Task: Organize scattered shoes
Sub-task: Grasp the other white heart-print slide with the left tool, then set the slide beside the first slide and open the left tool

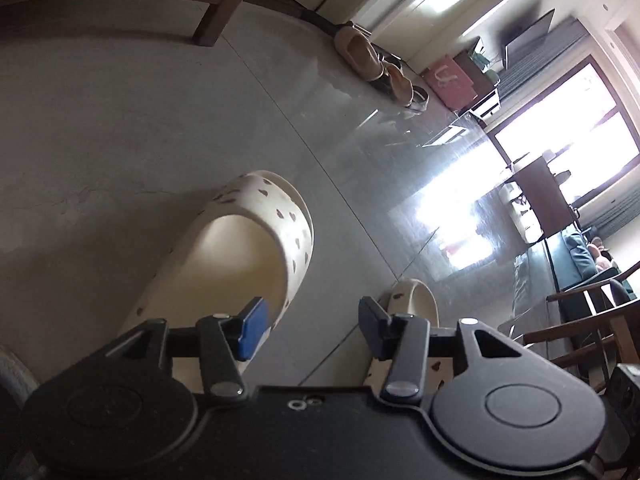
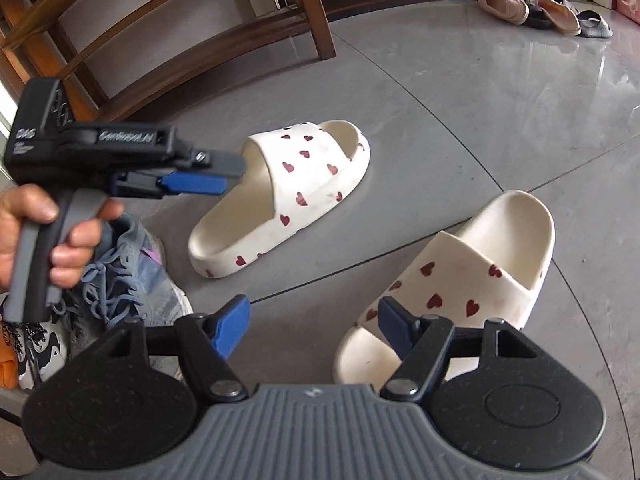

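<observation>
Left wrist view: left tool (image 1: 308,326) apart, nothing between its tips. One slipper (image 1: 240,256) just ahead on the left, second slipper (image 1: 416,304) just ahead on the right, apart on the floor (image 1: 140,120). Far ahead, a row of shoes (image 1: 380,64) by the wall.

Right wrist view: right tool (image 2: 316,326) apart, empty too. Nearest slipper (image 2: 460,280) touching no tip, other slipper (image 2: 288,196) farther ahead. Not paired yet, so most work left. Thick, smooth foam, rounded, white with red hearts. Shiny grey floor.
</observation>
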Demonstrator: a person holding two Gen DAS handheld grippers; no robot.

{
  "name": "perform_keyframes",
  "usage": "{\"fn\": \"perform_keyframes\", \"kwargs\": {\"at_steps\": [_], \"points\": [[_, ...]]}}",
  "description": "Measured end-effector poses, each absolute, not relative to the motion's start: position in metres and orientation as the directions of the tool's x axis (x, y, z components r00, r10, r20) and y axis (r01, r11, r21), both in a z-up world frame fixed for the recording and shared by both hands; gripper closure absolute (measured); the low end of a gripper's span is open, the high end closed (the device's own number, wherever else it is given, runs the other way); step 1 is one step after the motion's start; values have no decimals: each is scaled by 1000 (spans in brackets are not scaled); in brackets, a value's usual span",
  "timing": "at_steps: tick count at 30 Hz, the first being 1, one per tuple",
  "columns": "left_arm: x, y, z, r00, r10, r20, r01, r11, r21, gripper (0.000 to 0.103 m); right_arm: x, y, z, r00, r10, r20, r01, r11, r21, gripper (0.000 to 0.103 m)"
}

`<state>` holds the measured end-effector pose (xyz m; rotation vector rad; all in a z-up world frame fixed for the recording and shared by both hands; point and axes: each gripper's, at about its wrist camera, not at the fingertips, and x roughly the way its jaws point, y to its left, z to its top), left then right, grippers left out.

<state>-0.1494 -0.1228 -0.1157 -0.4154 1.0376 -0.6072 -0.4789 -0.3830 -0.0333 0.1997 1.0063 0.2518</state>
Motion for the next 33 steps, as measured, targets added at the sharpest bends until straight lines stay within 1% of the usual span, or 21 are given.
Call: {"fn": "perform_keyframes", "kwargs": {"at_steps": [6, 9, 10, 11, 12, 13, 14, 15, 18, 21, 22, 25, 27, 30, 33], "points": [[-132, -134, -136, 395, -636, -663, 211, 765, -608, 55, -476, -390, -37, 483, 317, -816, -124, 948, 295, 29], [-125, -139, -143, 399, -641, -656, 198, 758, -621, 58, -478, -393, -43, 463, 337, -820, -117, 940, 320, 29], [-122, -141, -145, 400, -644, -652, 197, 755, -626, 64, -479, -394, -45, 455, 345, -821, -112, 937, 331, 29], [-122, -138, -146, 400, -649, -647, 202, 751, -628, 76, -479, -394, -48, 447, 353, -822, -106, 933, 343, 29], [-118, -141, -146, 405, -652, -641, 215, 749, -626, 84, -478, -394, -50, 442, 353, -824, -103, 933, 345, 29], [-115, -142, -145, 406, -651, -641, 227, 752, -619, 87, -478, -394, -51, 441, 351, -826, -101, 934, 343, 29], [-115, -140, -146, 405, -653, -641, 234, 751, -617, 93, -477, -394, -52, 444, 346, -827, -99, 936, 338, 29], [-113, -139, -146, 403, -655, -640, 247, 751, -613, 95, -476, -394, -52, 446, 344, -826, -99, 937, 336, 29], [-117, -133, -136, 403, -683, -609, 326, 729, -602, 95, -473, -395, -51, 458, 335, -823, -105, 940, 324, 28], [-129, -123, -109, 388, -728, -565, 485, 683, -547, 95, -469, -398, -50, 464, 319, -826, -106, 946, 306, 28], [-132, -122, -96, 372, -743, -557, 560, 658, -503, 95, -469, -399, -50, 464, 318, -827, -105, 947, 305, 28], [-143, -119, -67, 282, -764, -580, 750, 553, -363, 95, -470, -401, -49, 457, 311, -833, -107, 949, 296, 28], [-153, -125, -52, 186, -738, -648, 859, 443, -257, 94, -473, -402, -49, 451, 304, -839, -103, 952, 289, 28], [-177, -132, -38, 71, -654, -753, 959, 252, -129, 94, -477, -405, -51, 440, 298, -847, -84, 953, 291, 28], [-208, -142, -37, -45, -537, -842, 996, 41, -79, 91, -478, -406, -53, 436, 294, -851, -66, 953, 295, 28]]}}
